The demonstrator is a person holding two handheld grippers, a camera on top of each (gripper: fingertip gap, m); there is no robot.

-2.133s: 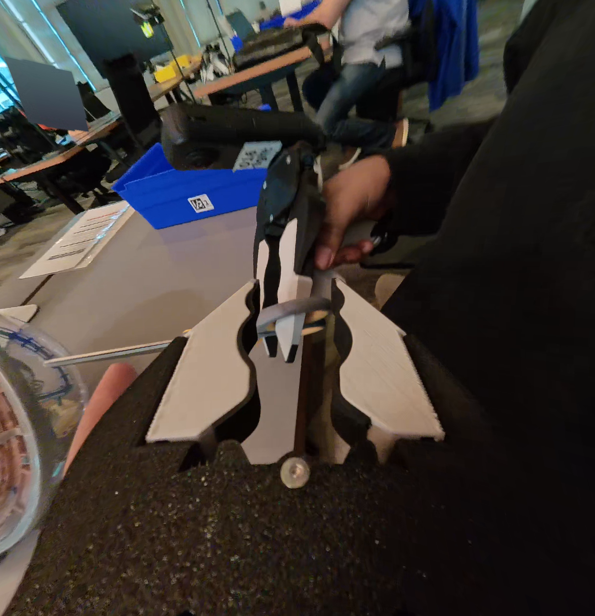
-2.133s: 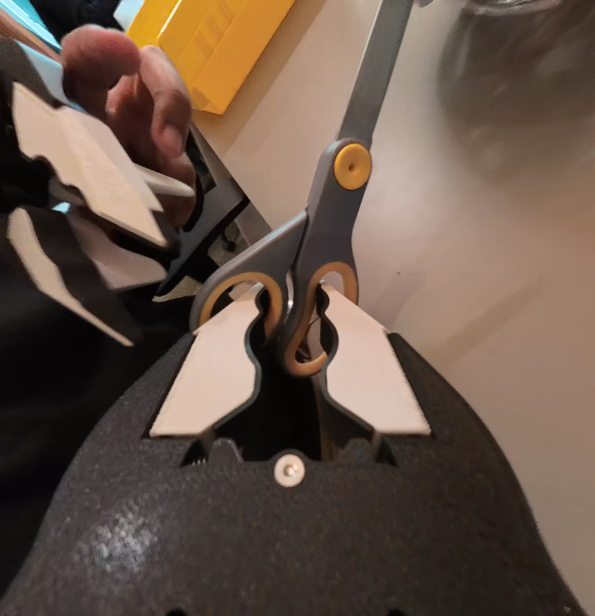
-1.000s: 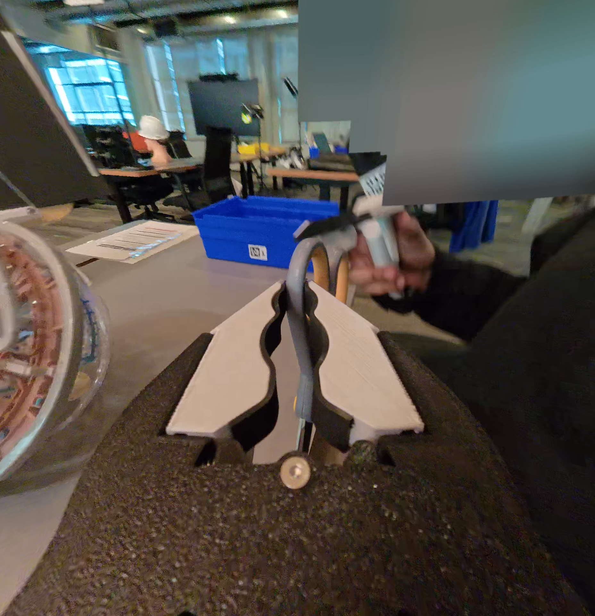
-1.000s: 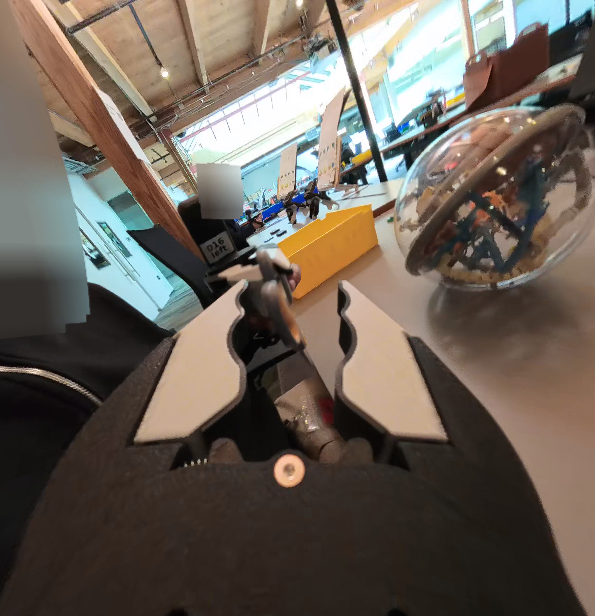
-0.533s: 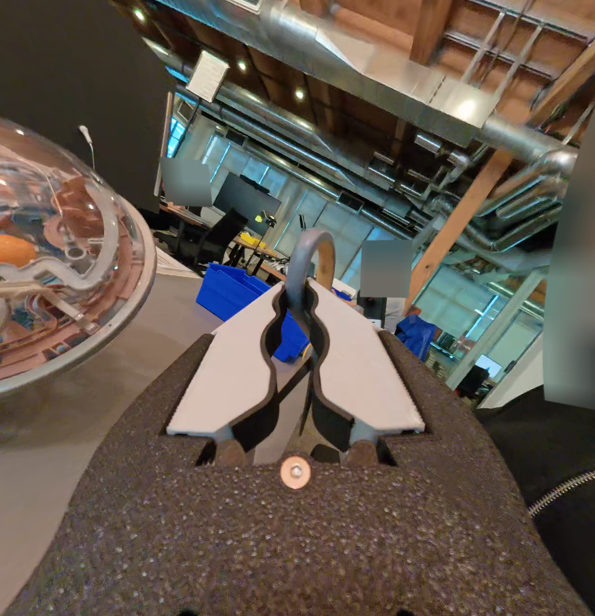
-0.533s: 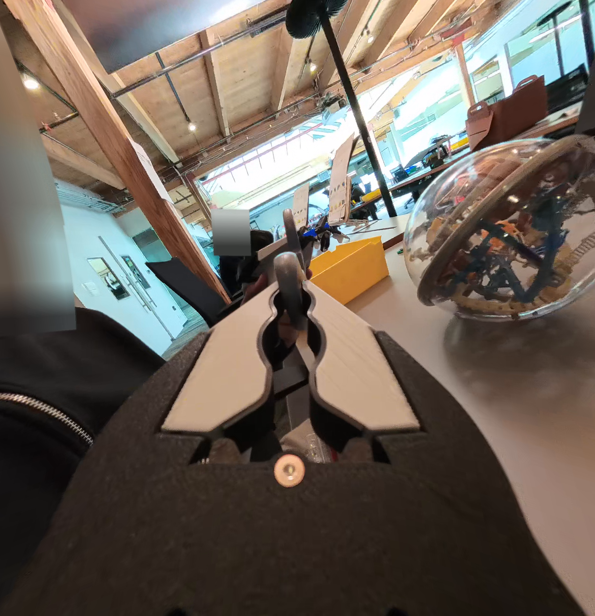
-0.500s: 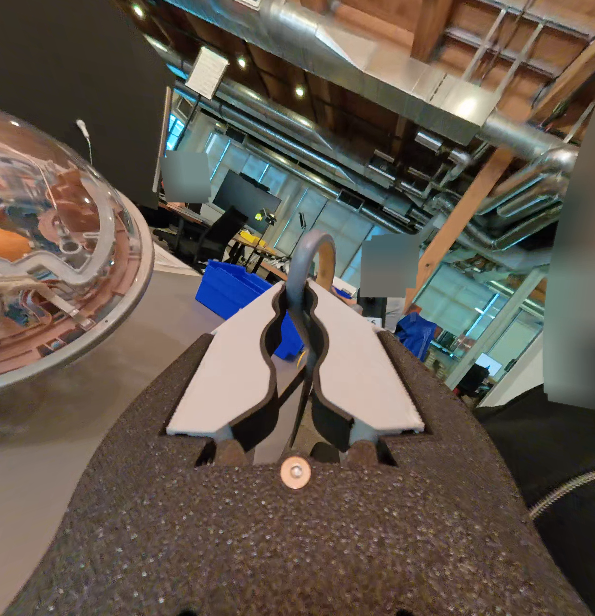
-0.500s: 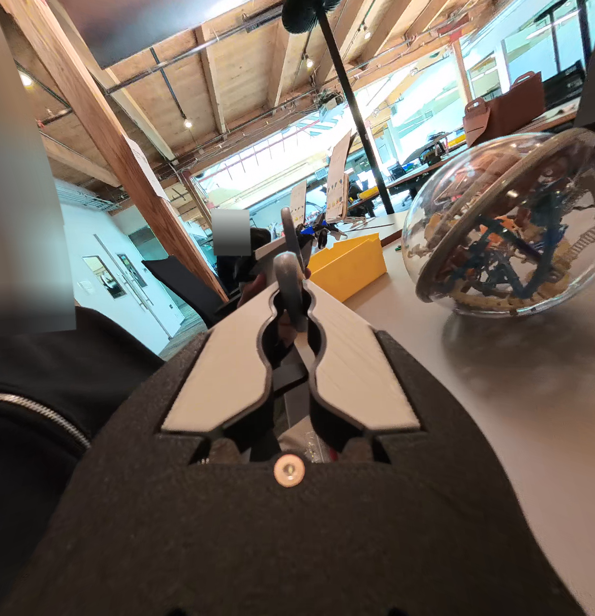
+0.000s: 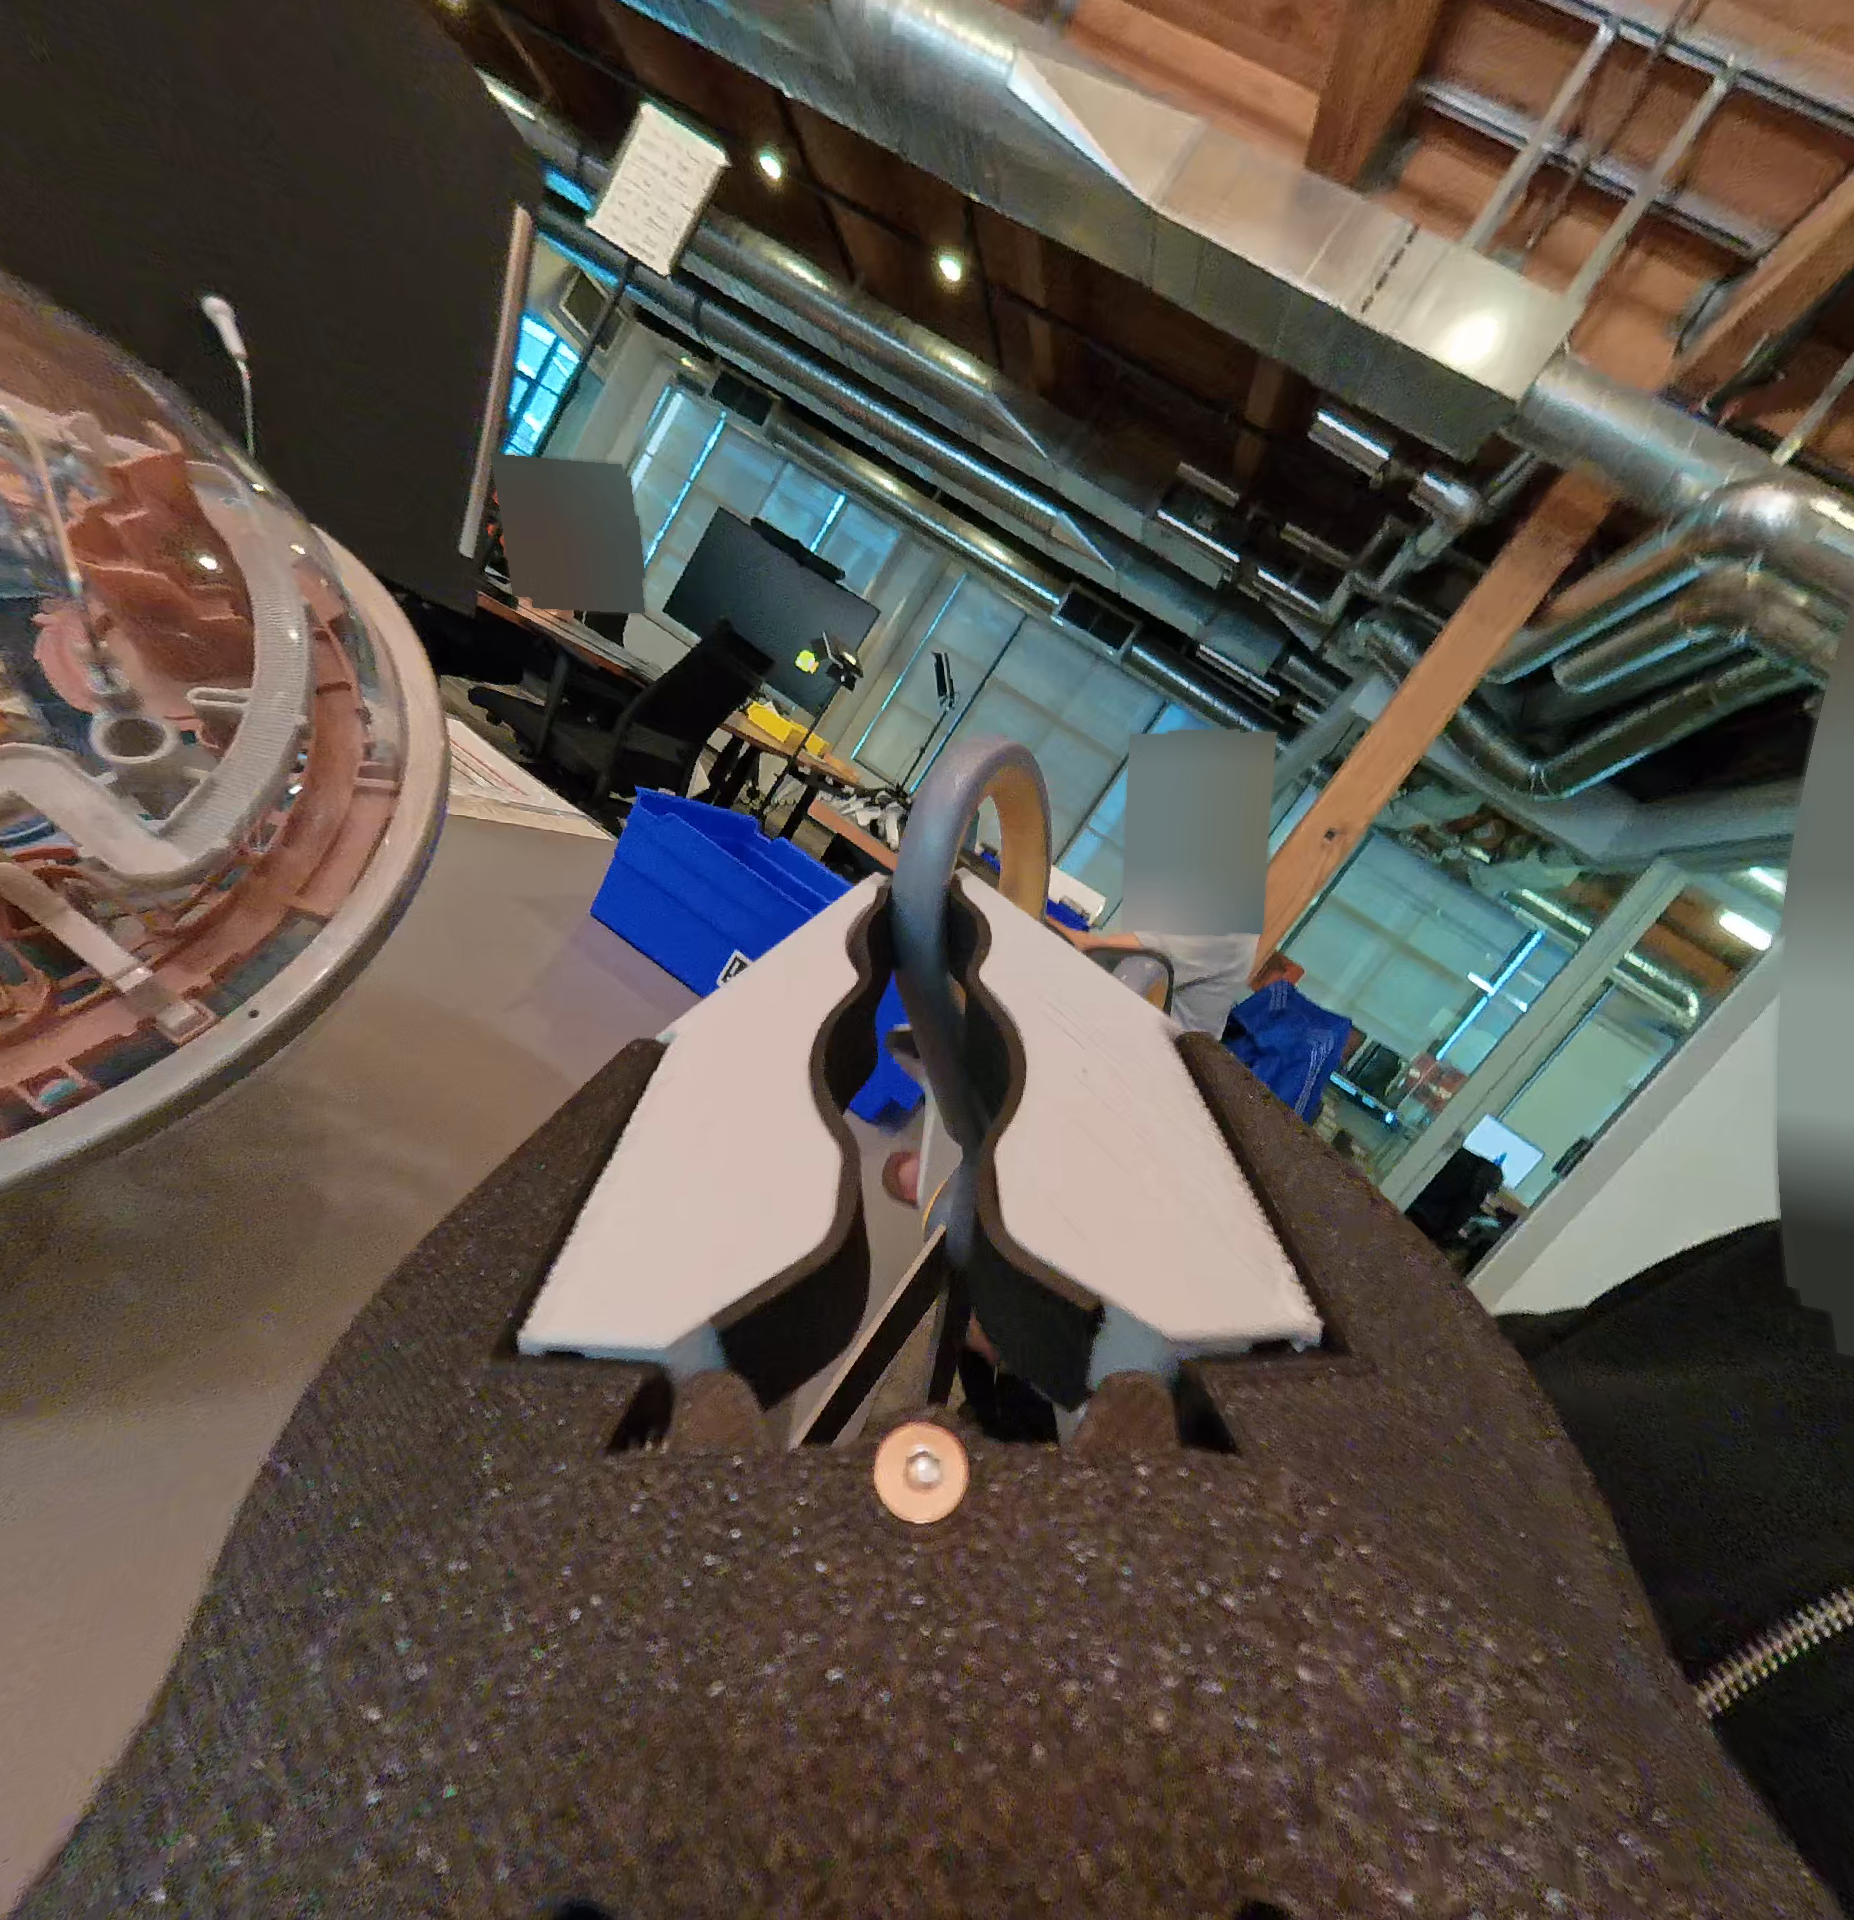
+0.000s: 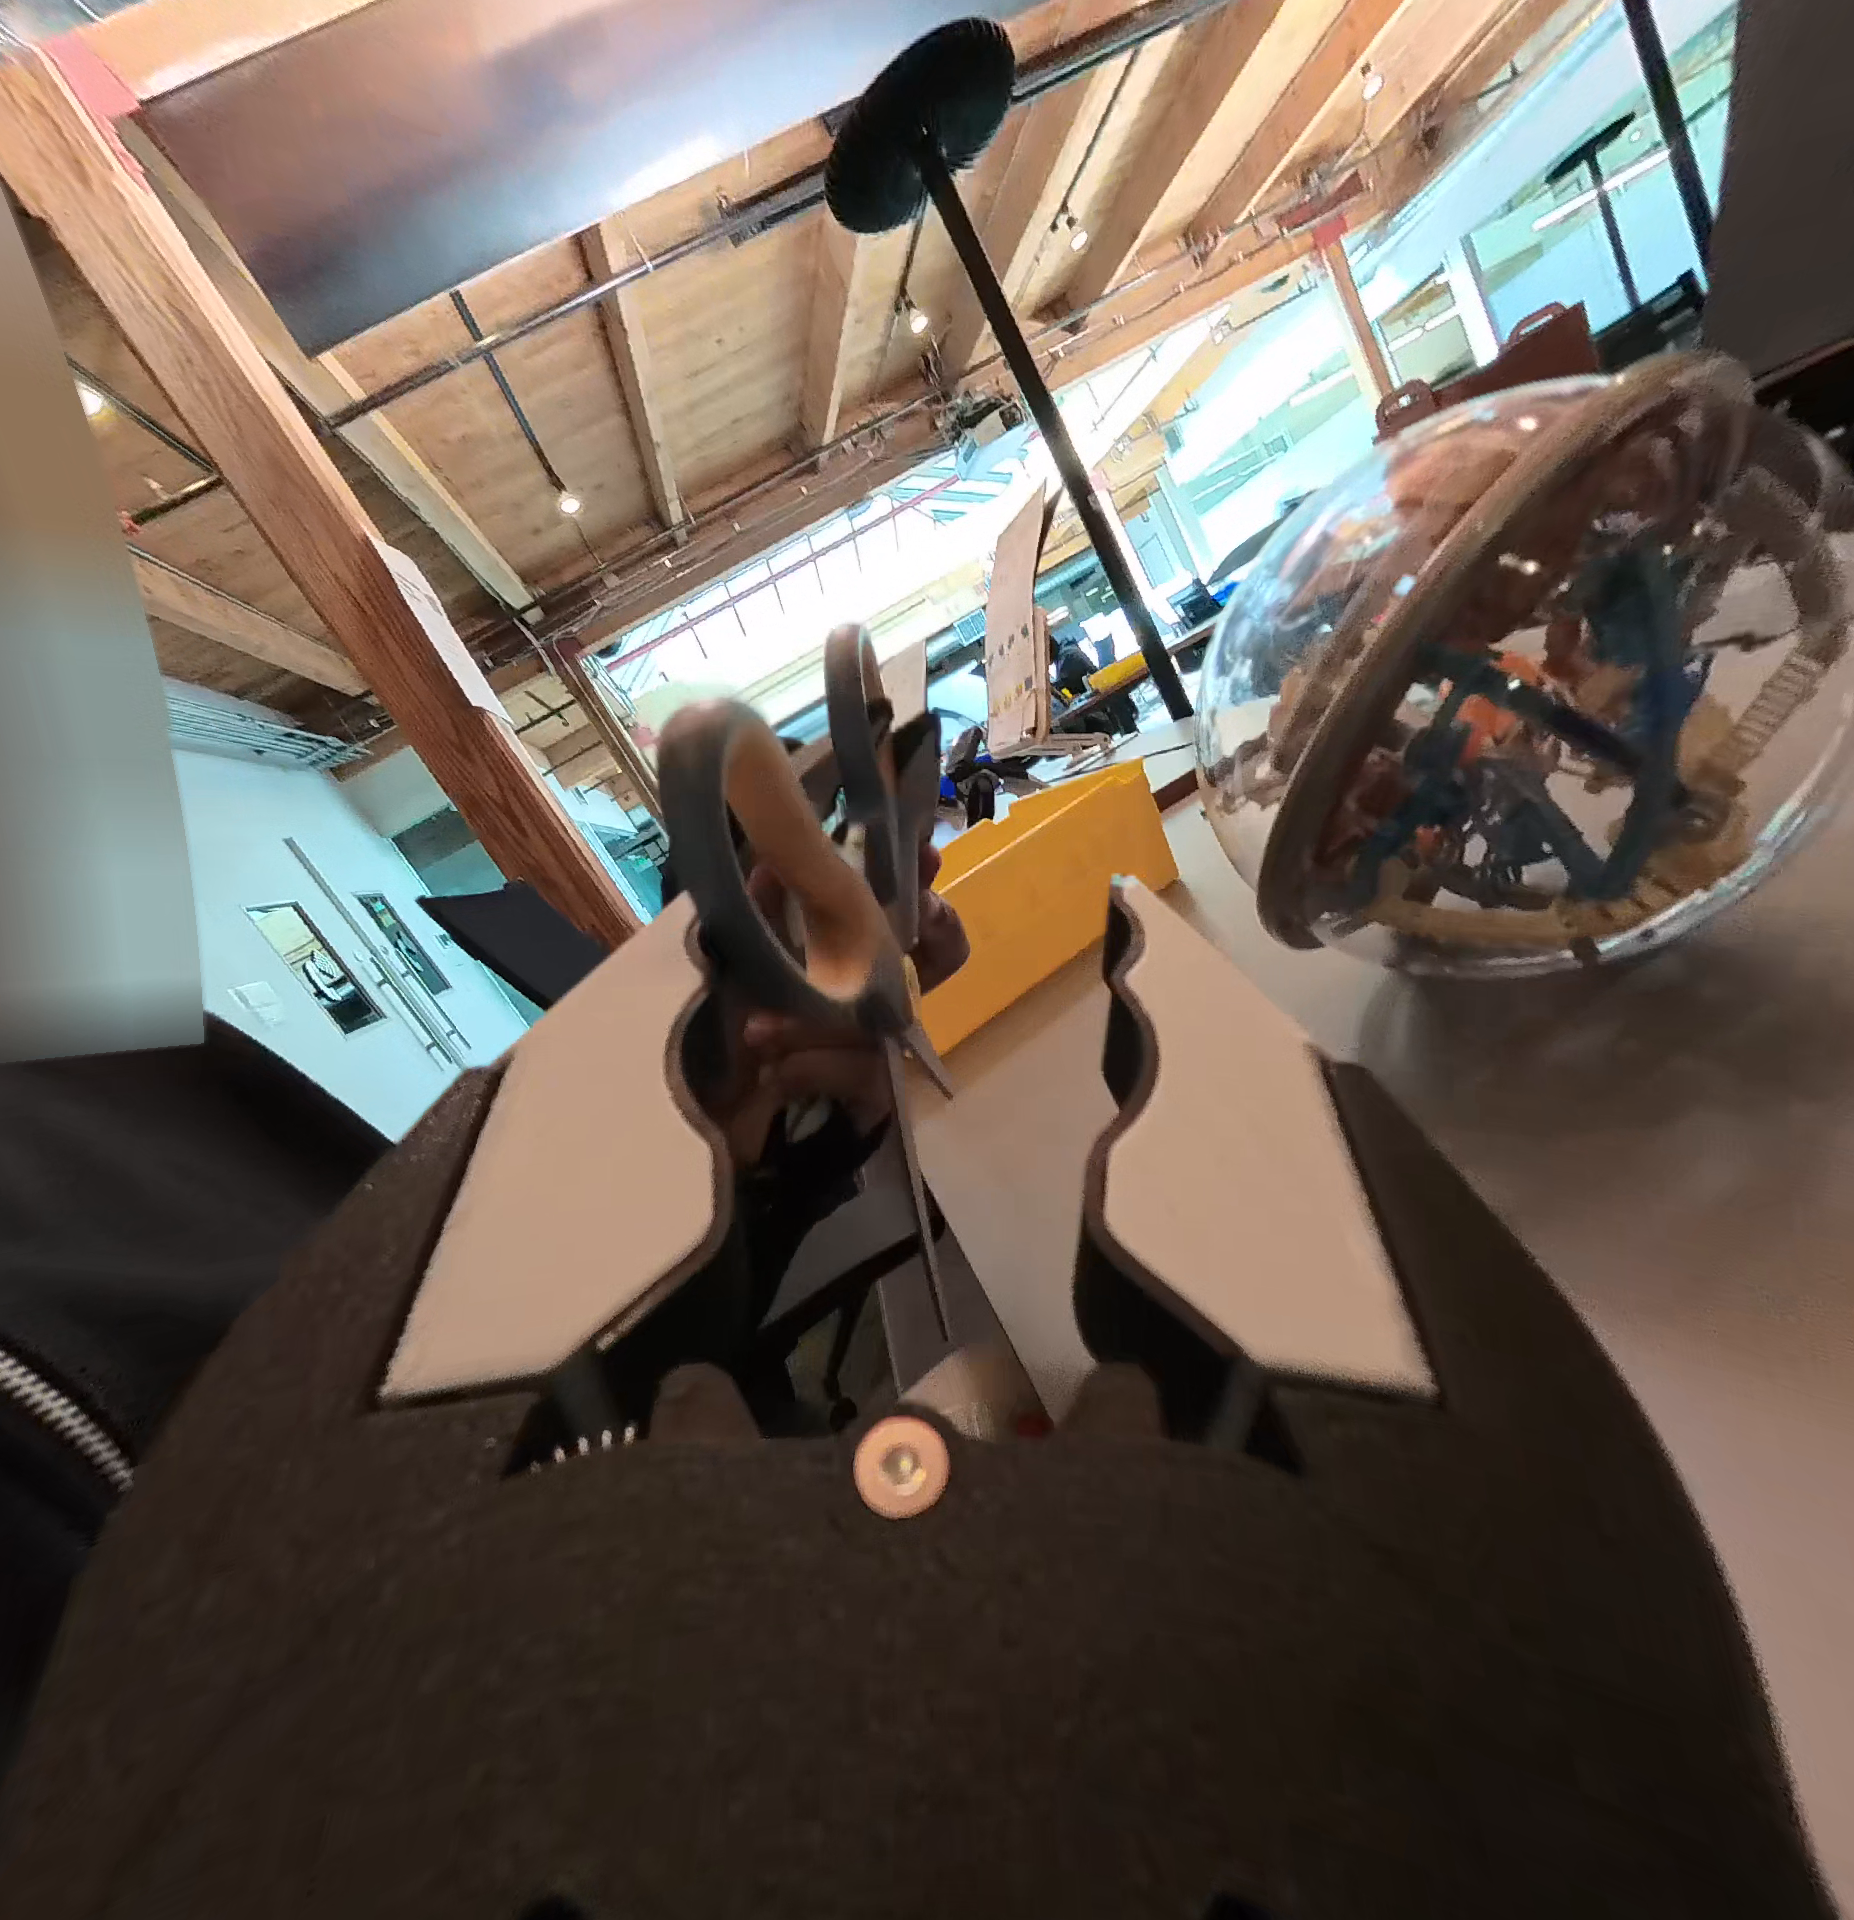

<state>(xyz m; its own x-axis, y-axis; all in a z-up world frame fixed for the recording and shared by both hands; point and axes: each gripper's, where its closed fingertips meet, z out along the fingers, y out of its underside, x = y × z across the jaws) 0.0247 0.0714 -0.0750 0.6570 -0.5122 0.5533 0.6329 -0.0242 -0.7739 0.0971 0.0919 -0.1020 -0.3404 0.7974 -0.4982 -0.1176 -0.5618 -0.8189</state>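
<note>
My left gripper (image 9: 923,899) is shut on one grey handle loop of a pair of scissors (image 9: 970,821) with tan-lined handles, held up and pointing towards the ceiling. My right gripper (image 10: 907,904) is open. In the right wrist view the scissors (image 10: 767,883) stand between its jaws, with one handle loop close against the left jaw and the blade (image 10: 923,1195) running down towards the gripper's body. A hand (image 10: 798,1049) shows behind the handles.
A clear plastic maze ball (image 9: 123,779) sits on the grey table (image 9: 279,1195) to the left, and shows at the right in the right wrist view (image 10: 1525,707). A blue bin (image 9: 715,883) and a yellow bin (image 10: 1048,862) stand farther back. A person's black jacket (image 9: 1681,1507) is close by.
My right gripper has opened off the scissors handle it was shut on half a second ago. My left gripper stays shut on the scissors. Both views have tilted up since two seconds ago.
</note>
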